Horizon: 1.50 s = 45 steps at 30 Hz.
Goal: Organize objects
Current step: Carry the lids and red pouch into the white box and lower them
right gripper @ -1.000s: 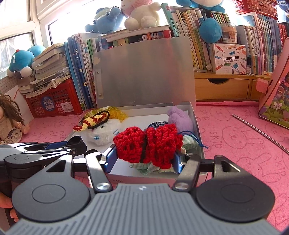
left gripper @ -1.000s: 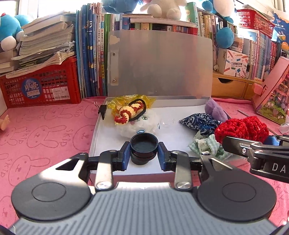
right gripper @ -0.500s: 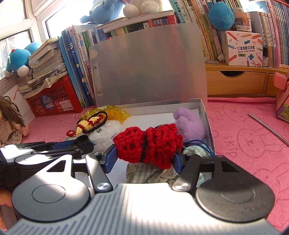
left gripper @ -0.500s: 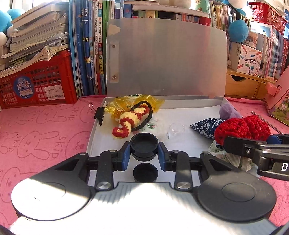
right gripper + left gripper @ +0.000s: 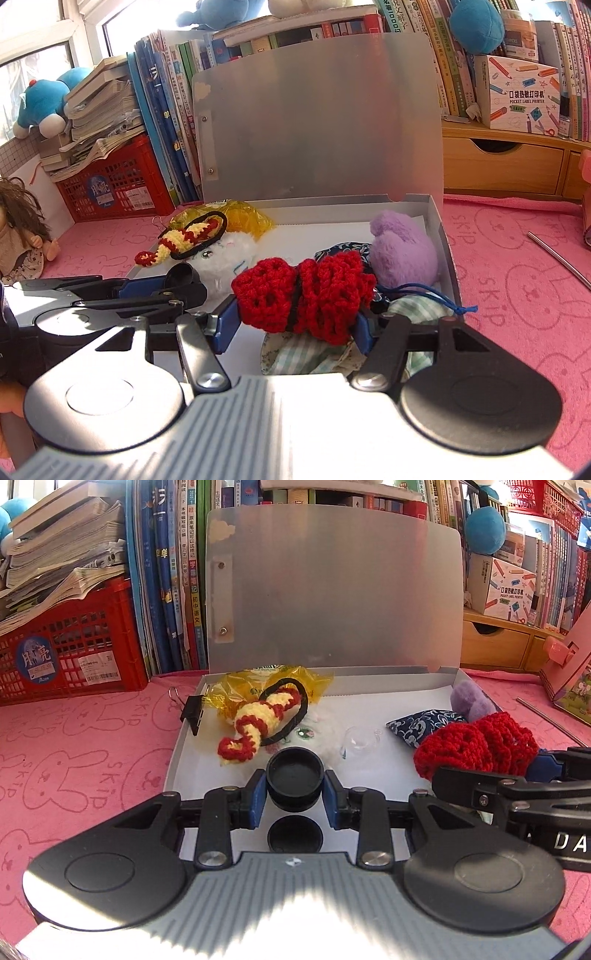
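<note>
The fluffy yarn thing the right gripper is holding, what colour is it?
Red, with a dark band around its middle: the crocheted bow shows best in the right wrist view, pinched in the right gripper.

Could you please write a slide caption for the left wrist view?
Left gripper holds a black cap over the open grey box beside the red crochet bow.

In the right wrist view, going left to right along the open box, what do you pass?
Yellow-and-red crochet piece → white plush → red crochet bow held in the right gripper → purple plush → box wall.

A pink cloth [image 5: 85, 760] (bunny-printed) carries the open box [image 5: 177, 753] and red crate [image 5: 74, 657].
</note>
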Motion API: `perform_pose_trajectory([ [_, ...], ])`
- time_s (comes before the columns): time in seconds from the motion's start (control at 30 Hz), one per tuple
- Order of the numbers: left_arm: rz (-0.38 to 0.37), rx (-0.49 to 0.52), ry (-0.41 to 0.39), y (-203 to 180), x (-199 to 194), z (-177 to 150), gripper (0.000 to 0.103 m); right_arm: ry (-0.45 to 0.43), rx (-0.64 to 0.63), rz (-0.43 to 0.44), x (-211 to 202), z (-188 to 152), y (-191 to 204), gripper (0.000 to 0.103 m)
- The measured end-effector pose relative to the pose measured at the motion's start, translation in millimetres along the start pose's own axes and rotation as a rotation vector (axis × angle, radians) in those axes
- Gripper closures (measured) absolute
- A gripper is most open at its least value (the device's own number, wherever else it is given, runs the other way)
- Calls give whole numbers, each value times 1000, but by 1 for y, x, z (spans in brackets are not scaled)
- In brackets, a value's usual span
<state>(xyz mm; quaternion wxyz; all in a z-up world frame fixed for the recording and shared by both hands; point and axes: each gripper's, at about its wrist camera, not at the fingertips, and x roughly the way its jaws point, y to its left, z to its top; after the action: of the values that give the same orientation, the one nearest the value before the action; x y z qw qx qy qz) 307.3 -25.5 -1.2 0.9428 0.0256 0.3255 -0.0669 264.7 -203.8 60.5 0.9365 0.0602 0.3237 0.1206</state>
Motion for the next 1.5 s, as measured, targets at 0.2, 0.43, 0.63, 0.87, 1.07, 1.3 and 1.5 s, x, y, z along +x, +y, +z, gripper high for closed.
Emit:
perform_pose_trajectory([
  [0.2,1,-5,11,1,7,-4,66,2,-20,-31,3,1,-3,38],
  [0.43,8,-7,20,4,11,-3,66,12,-1,-65,9,0,-10,38],
  [0.63,9,-5,18,3,13,-6,65,17,-31,-74,12,-3,-5,38],
  [0.87,14,-3,31,3,16,-8,65,25,-52,-73,13,-6,-5,38],
  [1.07,29,20,22,1,17,-10,65,17,-54,-76,13,-8,-4,33],
  [1.3,29,14,22,1,16,-10,65,16,-63,-70,12,-10,-3,22],
  [1.5,18,-21,34,4,16,-11,45,19,-78,-58,11,-10,2,12],
])
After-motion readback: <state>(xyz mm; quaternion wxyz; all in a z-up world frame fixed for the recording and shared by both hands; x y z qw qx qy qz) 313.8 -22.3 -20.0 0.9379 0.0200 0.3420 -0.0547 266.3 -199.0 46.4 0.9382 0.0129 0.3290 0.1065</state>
